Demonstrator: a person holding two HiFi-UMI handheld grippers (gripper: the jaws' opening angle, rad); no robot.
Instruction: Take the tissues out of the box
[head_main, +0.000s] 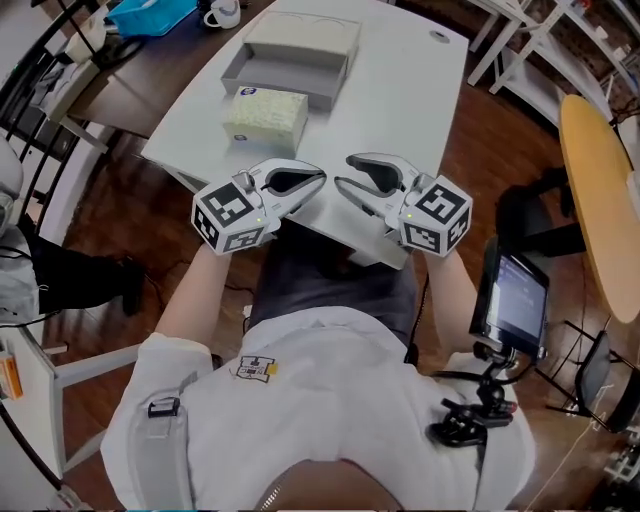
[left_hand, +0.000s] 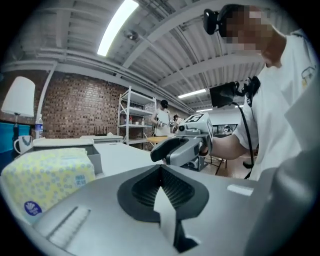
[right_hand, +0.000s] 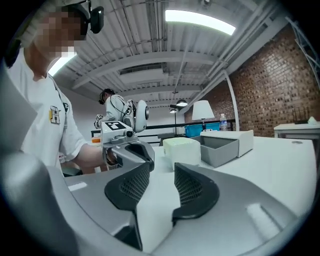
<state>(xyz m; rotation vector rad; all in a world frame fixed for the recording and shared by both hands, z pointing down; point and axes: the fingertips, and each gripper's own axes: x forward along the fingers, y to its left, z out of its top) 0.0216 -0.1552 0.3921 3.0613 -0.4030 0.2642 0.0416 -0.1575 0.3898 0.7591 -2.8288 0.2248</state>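
Observation:
A pale yellow patterned tissue pack (head_main: 265, 115) lies on the white table (head_main: 400, 90), just in front of an open grey box (head_main: 240, 75) with a white lid behind it. The pack (left_hand: 47, 175) shows at the left of the left gripper view, and beside the box (right_hand: 222, 150) in the right gripper view. Both grippers hover over the table's near edge, tips pointing at each other, well short of the pack. My left gripper (head_main: 320, 178) has its jaws together and empty. My right gripper (head_main: 342, 170) stands partly open, nothing between its pads (right_hand: 190, 187).
A blue tray (head_main: 150, 15) and a mug (head_main: 222, 12) sit on a darker table at the back left. A tablet on a stand (head_main: 512, 300) is at my right, with a round wooden table (head_main: 600, 190) beyond. Shelving racks (left_hand: 135, 117) stand in the background.

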